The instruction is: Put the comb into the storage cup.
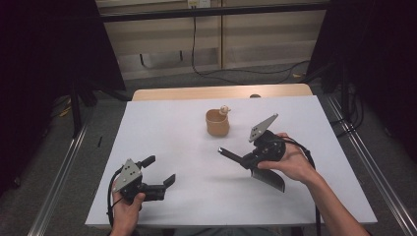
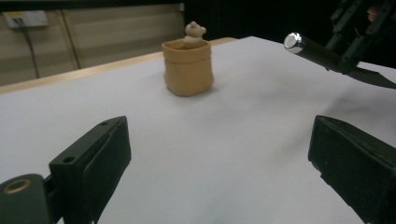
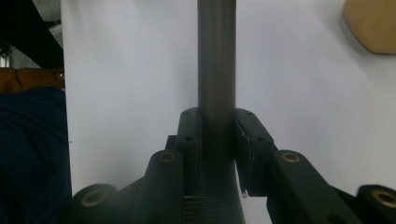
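Looks like a stiff, rather heavy knife [image 1: 255, 167], with a round smooth handle [image 3: 216, 56] and a broad dark blade [image 1: 269, 179]. Probably slippery on the handle, and heavier on the blade side, so likely to swing or turn inside a loose grip. Better to take hold on the handle close to the blade, never on the edge itself.

Gripped that way now by the right gripper [image 3: 217, 121]: 2 jaws pressed against the 2 sides of the handle, narrow gap, the rest of the handle running straight ahead between and beyond the tips. Blade behind the jaws, under the hand, above the white table [image 1: 187, 196] and seemingly not touching it.

On the left gripper [image 1: 161, 169], jaws spread wide, with nothing between them and nothing touched, only bare table in the gap. Far ahead of these jaws, a small tan pouch [image 2: 187, 67]; ahead and to the right, well apart, the shiny end [image 2: 293, 41] of the knife handle.
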The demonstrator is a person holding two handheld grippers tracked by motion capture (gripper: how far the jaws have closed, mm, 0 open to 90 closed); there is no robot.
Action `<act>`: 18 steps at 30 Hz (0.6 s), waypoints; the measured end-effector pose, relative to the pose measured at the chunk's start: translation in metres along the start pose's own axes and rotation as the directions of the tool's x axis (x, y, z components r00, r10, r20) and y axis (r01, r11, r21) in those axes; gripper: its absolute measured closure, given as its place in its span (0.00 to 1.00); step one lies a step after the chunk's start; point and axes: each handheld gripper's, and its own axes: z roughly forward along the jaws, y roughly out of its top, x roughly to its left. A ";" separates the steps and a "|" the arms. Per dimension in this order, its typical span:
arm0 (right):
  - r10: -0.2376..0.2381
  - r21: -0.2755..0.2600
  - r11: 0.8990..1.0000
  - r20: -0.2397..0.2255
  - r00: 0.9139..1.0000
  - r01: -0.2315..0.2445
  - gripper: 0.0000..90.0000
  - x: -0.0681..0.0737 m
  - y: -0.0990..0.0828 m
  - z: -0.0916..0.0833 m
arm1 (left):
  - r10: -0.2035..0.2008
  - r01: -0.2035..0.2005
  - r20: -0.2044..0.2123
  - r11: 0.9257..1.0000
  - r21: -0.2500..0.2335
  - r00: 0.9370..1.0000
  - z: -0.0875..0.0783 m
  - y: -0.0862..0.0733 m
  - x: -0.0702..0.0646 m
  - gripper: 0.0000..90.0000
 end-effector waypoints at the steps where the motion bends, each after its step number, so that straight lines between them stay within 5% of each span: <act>1: -0.004 0.002 1.000 -0.003 1.000 0.004 0.81 0.002 0.002 0.000 | -0.008 0.007 0.022 1.000 0.013 1.000 0.001 0.001 0.000 0.07; 7: -0.029 0.028 0.999 -0.021 0.999 0.030 0.81 0.008 0.010 0.003 | -0.008 -0.003 0.127 0.996 0.088 0.992 0.003 0.011 -0.001 0.08; 12: -0.027 0.065 0.997 -0.025 0.999 0.029 0.81 0.008 0.013 0.005 | 0.008 -0.032 0.174 0.990 0.137 0.985 0.002 0.022 -0.004 0.05; 18: -0.033 0.086 0.996 -0.033 0.999 0.036 0.81 0.009 0.015 0.006 | 0.083 -0.117 0.198 0.980 0.163 0.977 0.010 0.033 -0.016 0.03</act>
